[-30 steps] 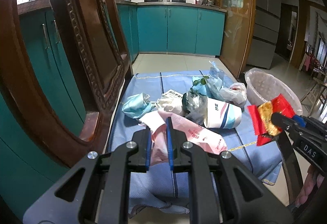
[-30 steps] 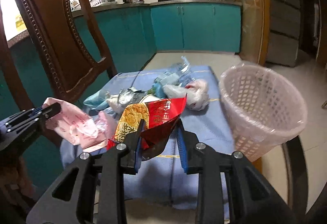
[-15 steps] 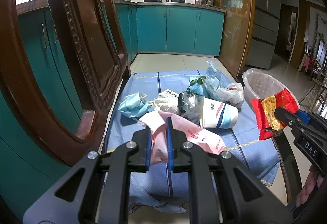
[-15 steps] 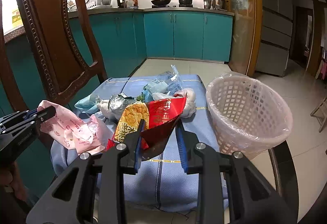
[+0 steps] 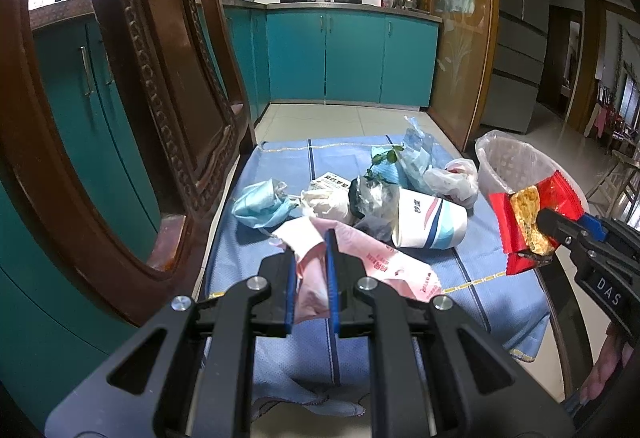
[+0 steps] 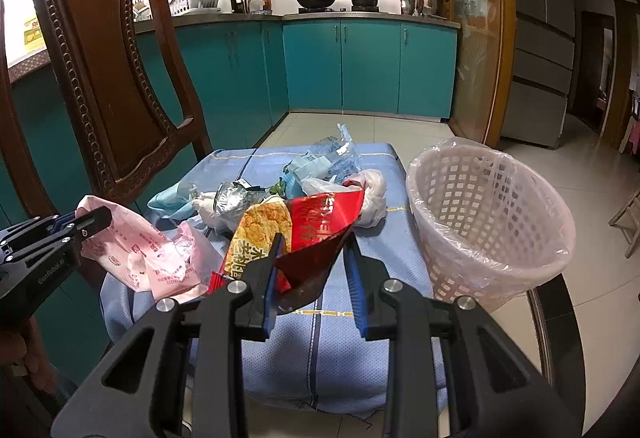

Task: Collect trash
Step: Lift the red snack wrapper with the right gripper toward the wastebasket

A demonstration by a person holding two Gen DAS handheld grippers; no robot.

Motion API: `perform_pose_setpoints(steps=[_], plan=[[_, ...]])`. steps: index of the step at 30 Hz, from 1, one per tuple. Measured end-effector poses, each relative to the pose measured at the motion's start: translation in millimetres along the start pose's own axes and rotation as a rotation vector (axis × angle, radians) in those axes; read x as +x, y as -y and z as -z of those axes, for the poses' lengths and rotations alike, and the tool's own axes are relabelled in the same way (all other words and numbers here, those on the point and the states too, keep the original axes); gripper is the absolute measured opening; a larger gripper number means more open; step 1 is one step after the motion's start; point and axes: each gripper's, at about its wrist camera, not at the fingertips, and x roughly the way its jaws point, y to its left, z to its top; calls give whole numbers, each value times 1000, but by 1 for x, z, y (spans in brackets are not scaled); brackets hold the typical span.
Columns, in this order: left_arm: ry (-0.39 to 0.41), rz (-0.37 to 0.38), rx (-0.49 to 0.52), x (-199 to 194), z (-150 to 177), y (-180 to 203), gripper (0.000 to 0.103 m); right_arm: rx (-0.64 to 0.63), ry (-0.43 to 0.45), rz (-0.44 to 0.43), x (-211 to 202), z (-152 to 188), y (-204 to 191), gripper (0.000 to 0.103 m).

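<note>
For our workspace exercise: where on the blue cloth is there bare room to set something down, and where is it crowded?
Bare blue cloth lies along the near edge, in front of the trash pile. Another free strip runs along the far edge, beyond the pile. The middle is crowded: paper cup, blue mask, plastic bags. The basket borders the right side.

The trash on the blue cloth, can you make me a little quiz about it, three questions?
1. True or false: the white basket already has wrappers lying inside it.
2. Which gripper holds the red snack bag? A: left gripper. B: right gripper. C: neither.
3. Fill in: the left gripper is shut on a ____ plastic bag.

Key:
1. False. Only its clear liner shows inside.
2. B. The bag is pinched between its two blue pads, lifted off the blue cloth.
3. Pink. It hangs off the pads, in front of the paper cup lying on its side.
</note>
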Motion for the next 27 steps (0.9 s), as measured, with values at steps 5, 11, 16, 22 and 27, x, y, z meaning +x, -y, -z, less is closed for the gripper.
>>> perform_pose_setpoints(steps=[5, 11, 16, 22, 27], plan=[[1, -7, 6, 1, 0, 1, 14, 2, 3, 2, 1, 0, 0, 30], [0, -11, 5, 1, 0, 1, 14, 2, 3, 1, 2, 1, -1, 30], [-2, -17, 8, 2, 0, 1, 14, 2, 2, -1, 2, 1, -2, 30], [-6, -19, 8, 3, 0, -1, 14, 0, 1, -1, 3, 1, -2, 30], [-5, -20, 7, 3, 0, 0, 14, -3, 0, -2, 3, 2, -3, 30]])
